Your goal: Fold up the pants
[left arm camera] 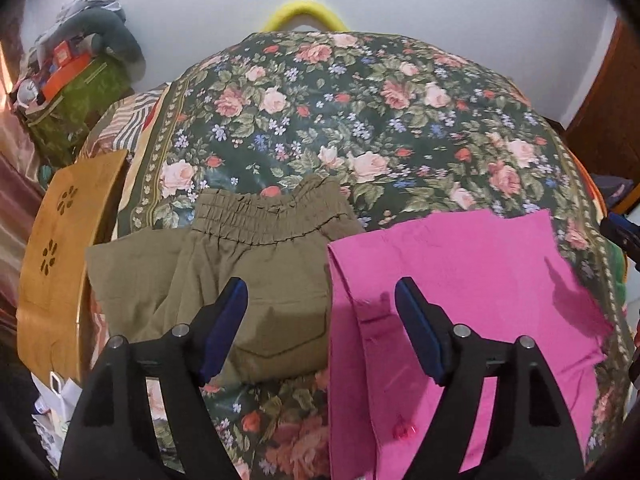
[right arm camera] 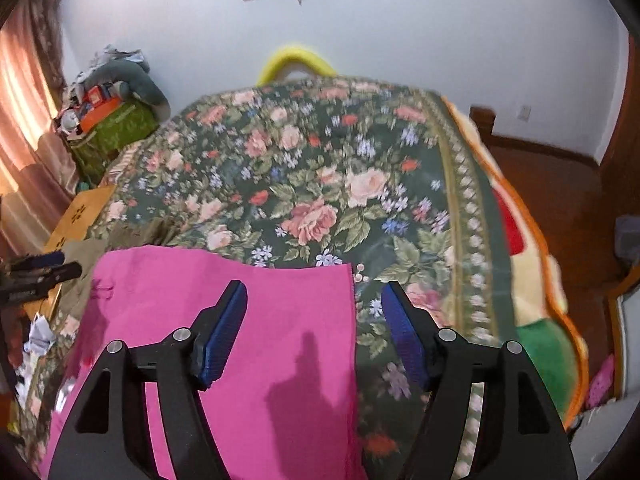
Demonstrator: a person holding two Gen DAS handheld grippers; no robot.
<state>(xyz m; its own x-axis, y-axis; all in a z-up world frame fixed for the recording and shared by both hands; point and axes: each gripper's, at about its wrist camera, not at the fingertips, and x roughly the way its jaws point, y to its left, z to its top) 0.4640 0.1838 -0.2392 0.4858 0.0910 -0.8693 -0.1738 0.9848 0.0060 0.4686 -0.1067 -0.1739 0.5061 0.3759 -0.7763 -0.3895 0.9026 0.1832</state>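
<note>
Pink pants (left arm camera: 460, 280) lie flat on the flowered bedspread (left arm camera: 340, 120), near its front edge. They also show in the right wrist view (right arm camera: 260, 320). Folded olive pants (left arm camera: 248, 272) with an elastic waistband lie just left of them. My left gripper (left arm camera: 322, 300) is open and empty, hovering over the gap between the two garments. My right gripper (right arm camera: 314, 300) is open and empty above the pink pants' right edge. The left gripper shows at the left edge of the right wrist view (right arm camera: 36, 272).
A wooden board (left arm camera: 60, 260) with flower cut-outs leans at the bed's left side. A green bag (left arm camera: 80, 96) with clutter stands at the far left. A yellow curved thing (left arm camera: 304, 12) sits behind the bed. Brown floor (right arm camera: 560, 200) lies to the right.
</note>
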